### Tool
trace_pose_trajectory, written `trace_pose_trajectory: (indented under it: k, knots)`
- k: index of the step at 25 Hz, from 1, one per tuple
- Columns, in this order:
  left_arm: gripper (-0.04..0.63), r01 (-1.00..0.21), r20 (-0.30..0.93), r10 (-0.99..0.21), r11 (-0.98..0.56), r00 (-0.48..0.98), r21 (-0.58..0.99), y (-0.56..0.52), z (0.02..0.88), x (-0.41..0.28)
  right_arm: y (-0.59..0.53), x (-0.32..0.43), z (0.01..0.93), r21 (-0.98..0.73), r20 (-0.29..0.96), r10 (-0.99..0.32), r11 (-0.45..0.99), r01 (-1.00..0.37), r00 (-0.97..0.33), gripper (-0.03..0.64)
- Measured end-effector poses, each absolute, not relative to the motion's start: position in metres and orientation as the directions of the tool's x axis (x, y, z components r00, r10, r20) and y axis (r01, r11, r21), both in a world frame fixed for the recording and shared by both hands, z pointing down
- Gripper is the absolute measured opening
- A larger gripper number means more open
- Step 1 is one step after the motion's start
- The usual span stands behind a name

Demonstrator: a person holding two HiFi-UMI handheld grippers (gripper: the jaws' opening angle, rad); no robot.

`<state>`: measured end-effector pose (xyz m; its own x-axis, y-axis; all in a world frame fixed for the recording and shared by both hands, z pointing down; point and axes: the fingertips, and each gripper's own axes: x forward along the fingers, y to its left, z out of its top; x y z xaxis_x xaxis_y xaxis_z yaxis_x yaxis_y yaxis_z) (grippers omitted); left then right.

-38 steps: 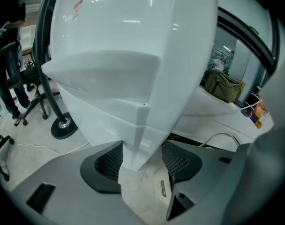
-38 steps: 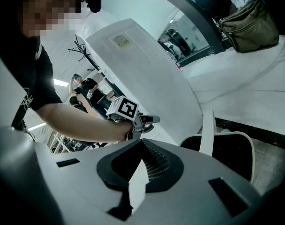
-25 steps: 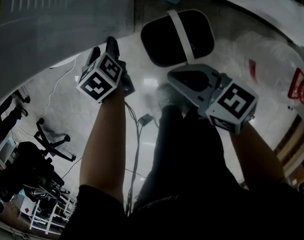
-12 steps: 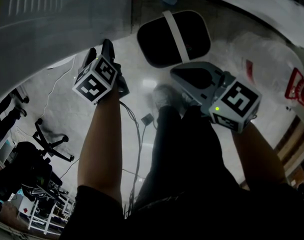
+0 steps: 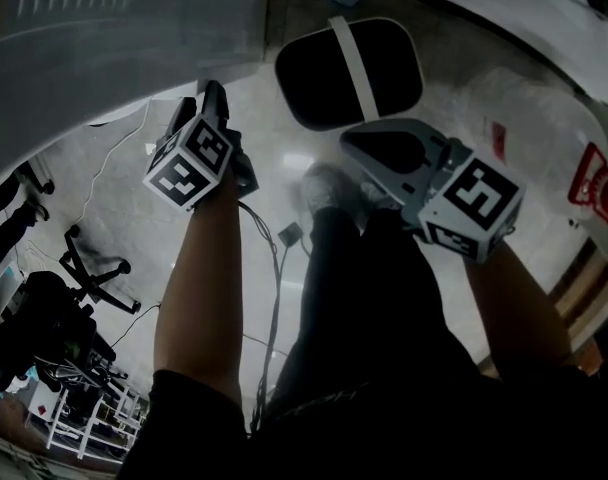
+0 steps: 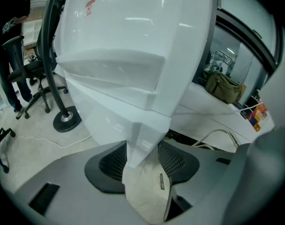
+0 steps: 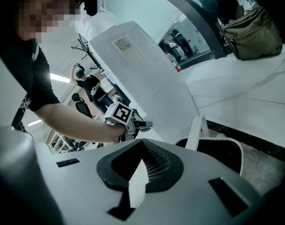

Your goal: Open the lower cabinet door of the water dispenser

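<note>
Observer: Placement makes sense. The left gripper (image 5: 202, 102) points down at the water dispenser (image 5: 114, 58), with the white corner of the lower cabinet door (image 6: 141, 139) between its jaws. That corner is probably the only purchase for a pull.

Colleague: Clamped already?

Observer: Seemingly not. The jaws stand wide and have just been closing, with the pads flanking the corner closely. The right gripper (image 5: 364, 146) hangs apart from the dispenser, its jaws parted with nothing between them. It is likely kept clear of the door's swing.

Colleague: Obstacles?

Observer: A black bin (image 5: 349, 73) with a white strap sits on the floor just beside the dispenser, and the person's shoe (image 5: 329, 188) is near. Either could foul the opening door. An office chair (image 5: 89, 263) stands well apart.
</note>
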<state>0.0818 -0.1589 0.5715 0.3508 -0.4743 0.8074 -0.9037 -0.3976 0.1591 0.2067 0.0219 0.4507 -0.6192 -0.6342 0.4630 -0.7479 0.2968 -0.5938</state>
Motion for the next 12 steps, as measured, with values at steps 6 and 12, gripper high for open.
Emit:
trace_pose_trajectory:
  k: [6, 12]
  knots:
    - [0.187, -0.906, 0.799, -0.472, -0.374, 0.372, 0.201, -0.150, 0.579, 0.079, 0.022, 0.208, 0.450, -0.578, 0.450, -0.626, 0.340, -0.742, -0.637, 0.012]
    - [0.135, -0.916, 0.813, -0.485, -0.378, 0.322, 0.137, -0.142, 0.576, 0.068, 0.026, 0.210, 0.444, -0.572, 0.442, -0.620, 0.361, -0.736, -0.648, 0.012]
